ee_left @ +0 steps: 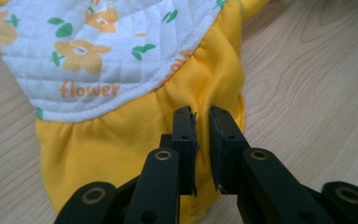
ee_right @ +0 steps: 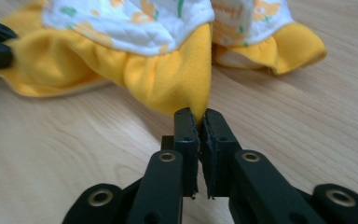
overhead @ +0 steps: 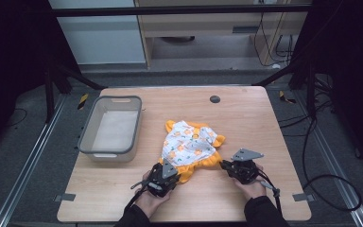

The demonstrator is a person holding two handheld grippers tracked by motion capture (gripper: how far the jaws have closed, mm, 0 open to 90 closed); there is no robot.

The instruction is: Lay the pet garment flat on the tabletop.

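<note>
Small yellow dress [overhead: 190, 147] with white flowered top, spread flat on wooden table [overhead: 246, 123], just ahead of both grippers. Left gripper [ee_left: 201, 122] at near left corner of yellow frill, jaws nearly together, pinching a fold of cloth. Right gripper [ee_right: 200, 123] at near right corner, jaws narrow, clamped on a tip of frill. Grey plastic tub [overhead: 111, 126] farther off, beyond and to the left of left gripper, well apart from dress.
</note>
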